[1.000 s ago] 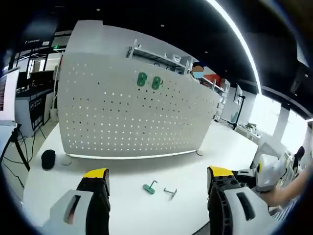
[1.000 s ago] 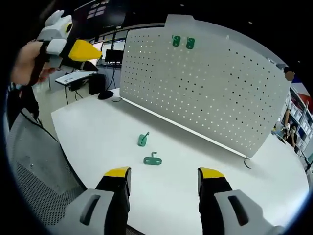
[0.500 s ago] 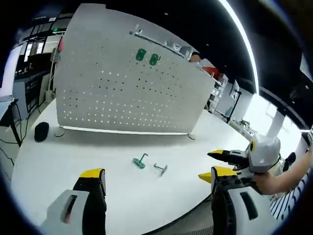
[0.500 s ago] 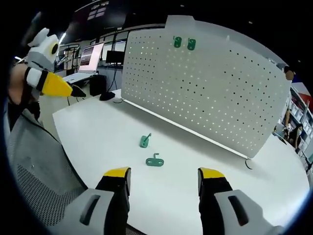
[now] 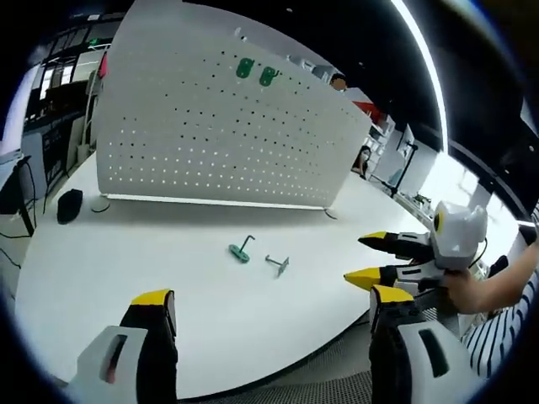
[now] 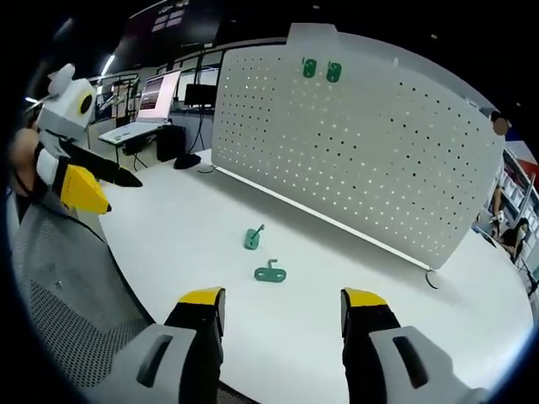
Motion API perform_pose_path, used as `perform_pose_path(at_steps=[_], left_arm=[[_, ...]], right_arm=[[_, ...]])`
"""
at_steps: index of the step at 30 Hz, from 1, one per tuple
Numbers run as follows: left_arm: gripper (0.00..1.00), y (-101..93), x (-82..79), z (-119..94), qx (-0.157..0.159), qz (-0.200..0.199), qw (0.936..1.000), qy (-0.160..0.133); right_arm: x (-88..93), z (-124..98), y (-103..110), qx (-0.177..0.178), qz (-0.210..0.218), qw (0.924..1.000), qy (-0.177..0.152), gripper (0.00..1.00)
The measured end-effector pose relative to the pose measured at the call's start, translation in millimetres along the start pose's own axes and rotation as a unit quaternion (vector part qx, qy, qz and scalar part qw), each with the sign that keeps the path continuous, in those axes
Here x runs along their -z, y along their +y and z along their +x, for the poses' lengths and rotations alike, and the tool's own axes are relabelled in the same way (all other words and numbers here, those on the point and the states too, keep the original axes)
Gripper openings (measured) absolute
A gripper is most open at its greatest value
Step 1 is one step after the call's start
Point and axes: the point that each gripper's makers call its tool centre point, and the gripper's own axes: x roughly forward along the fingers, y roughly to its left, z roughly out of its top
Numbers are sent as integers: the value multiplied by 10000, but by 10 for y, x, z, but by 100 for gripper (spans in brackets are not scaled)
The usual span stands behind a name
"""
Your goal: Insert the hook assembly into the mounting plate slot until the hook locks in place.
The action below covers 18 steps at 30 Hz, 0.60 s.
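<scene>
While both my claws hang over the near edge of the white table (image 5: 101,252), neither holds anything; my left gripper (image 5: 274,307) has its jaws wide apart, and my right gripper (image 6: 282,303) likewise; two green hooks (image 6: 262,255) lie loose on the table, just beside each other, well short of the upright white pegboard (image 6: 370,160); two more green hooks (image 6: 322,70) sit high on that board, side by side.
</scene>
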Motion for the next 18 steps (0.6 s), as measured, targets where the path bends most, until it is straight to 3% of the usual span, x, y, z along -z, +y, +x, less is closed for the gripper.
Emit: perform_pose_path(at_steps=[5, 14, 18], left_arm=[[97, 75, -37, 3, -86, -92, 9998, -144], [99, 147, 38, 4, -191, -84, 9998, -44], [99, 167, 24, 3, -193, -136, 9997, -91]], right_arm=[[-1, -3, -10, 18, 27, 10000, -11, 53], [69, 45, 86, -245, 50, 9994, 254, 51], [-6, 79, 114, -408, 453, 9979, 220, 48]])
